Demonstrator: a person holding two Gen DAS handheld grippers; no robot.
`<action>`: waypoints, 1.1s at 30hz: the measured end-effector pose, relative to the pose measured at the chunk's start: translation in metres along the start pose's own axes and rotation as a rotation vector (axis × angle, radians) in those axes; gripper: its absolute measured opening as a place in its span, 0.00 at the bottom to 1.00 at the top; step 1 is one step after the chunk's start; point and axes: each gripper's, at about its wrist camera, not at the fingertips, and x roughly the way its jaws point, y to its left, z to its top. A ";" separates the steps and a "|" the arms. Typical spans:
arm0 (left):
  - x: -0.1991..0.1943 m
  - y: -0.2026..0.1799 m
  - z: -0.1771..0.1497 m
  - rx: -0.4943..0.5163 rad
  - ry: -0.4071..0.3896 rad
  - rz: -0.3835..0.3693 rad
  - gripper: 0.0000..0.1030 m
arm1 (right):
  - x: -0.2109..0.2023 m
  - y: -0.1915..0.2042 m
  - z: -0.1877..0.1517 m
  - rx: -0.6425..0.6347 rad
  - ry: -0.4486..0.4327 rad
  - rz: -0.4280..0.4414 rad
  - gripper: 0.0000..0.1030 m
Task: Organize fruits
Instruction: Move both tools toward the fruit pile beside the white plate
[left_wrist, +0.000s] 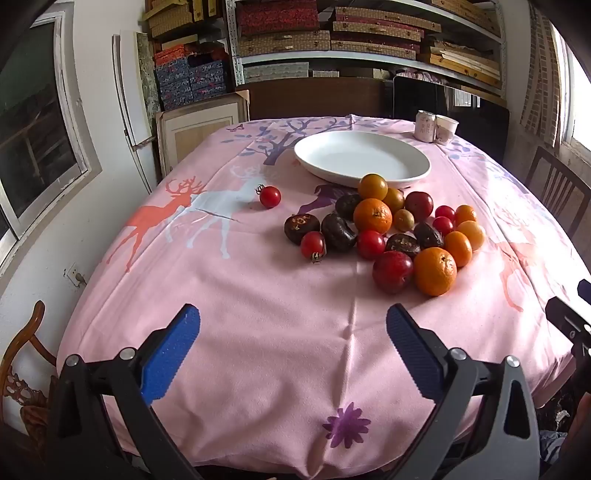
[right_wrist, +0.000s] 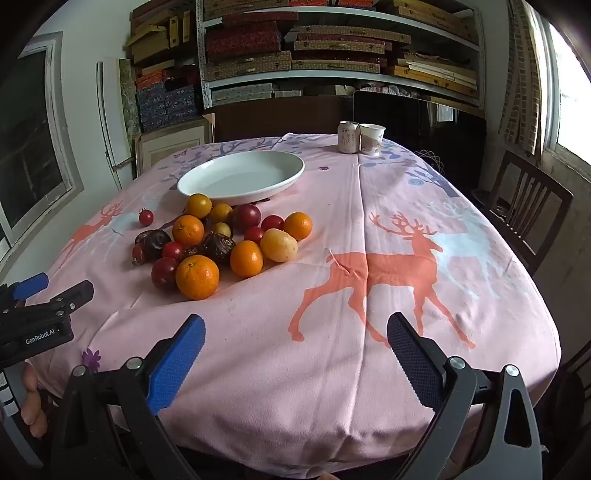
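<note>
A pile of fruit (left_wrist: 391, 229) lies mid-table on the pink cloth: oranges, red cherry tomatoes, dark plums, brown chestnut-like fruits. It also shows in the right wrist view (right_wrist: 218, 243). A single cherry tomato (left_wrist: 270, 196) sits apart to the left. An empty white plate (left_wrist: 362, 158) stands just behind the pile; it shows in the right wrist view too (right_wrist: 242, 177). My left gripper (left_wrist: 293, 332) is open and empty above the near table edge. My right gripper (right_wrist: 295, 336) is open and empty near the front edge, right of the pile.
A can (left_wrist: 425, 126) and a paper cup (left_wrist: 446, 128) stand at the far edge. Wooden chairs stand at the right (right_wrist: 524, 206) and near left (left_wrist: 22, 369). Shelves of boxes (left_wrist: 332, 33) fill the back wall. The left gripper's body (right_wrist: 40, 314) shows in the right view.
</note>
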 end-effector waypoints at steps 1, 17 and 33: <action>0.000 0.000 0.000 0.001 0.000 0.000 0.96 | -0.001 -0.001 0.000 0.001 0.001 0.000 0.96; 0.000 0.000 0.000 -0.001 -0.001 0.000 0.96 | -0.002 -0.001 0.000 0.000 -0.006 -0.001 0.96; 0.011 0.001 -0.003 0.049 0.009 -0.028 0.96 | 0.022 0.009 0.000 -0.089 0.059 0.064 0.88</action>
